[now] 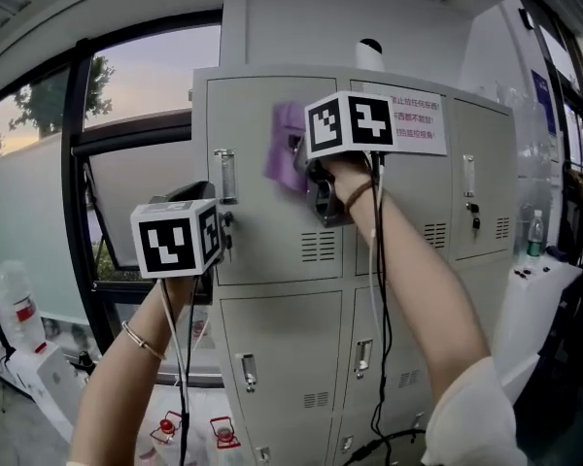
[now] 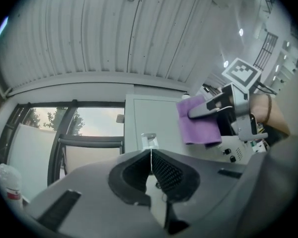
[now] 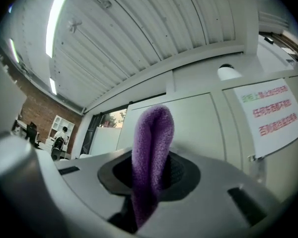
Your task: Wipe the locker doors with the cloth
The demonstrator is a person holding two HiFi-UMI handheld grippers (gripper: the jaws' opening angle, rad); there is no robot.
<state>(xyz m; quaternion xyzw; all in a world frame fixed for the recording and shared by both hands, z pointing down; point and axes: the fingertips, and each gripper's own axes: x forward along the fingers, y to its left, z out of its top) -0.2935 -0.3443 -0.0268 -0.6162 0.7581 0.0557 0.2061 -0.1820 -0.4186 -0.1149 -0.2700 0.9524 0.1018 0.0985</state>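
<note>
A grey bank of lockers fills the head view; its upper left door [image 1: 262,236] has a metal handle [image 1: 225,175]. A purple cloth [image 1: 285,151] lies against the top of that door, with my right gripper [image 1: 303,168] shut on it. The cloth [image 3: 151,148] stands folded between the jaws in the right gripper view, in front of the door [image 3: 198,128]. My left gripper [image 1: 222,226] is lower left, by the door's left edge below the handle, shut with nothing visible in it [image 2: 150,155]. From there I see the handle [image 2: 148,140] and the cloth [image 2: 198,125].
A paper notice [image 1: 413,119] with red and green print is stuck on the middle door. More locker doors [image 1: 282,357] sit below. A large window [image 1: 126,163] is to the left, a white bottle [image 1: 15,304] at lower left, a water bottle [image 1: 535,231] at right. Cables hang from both grippers.
</note>
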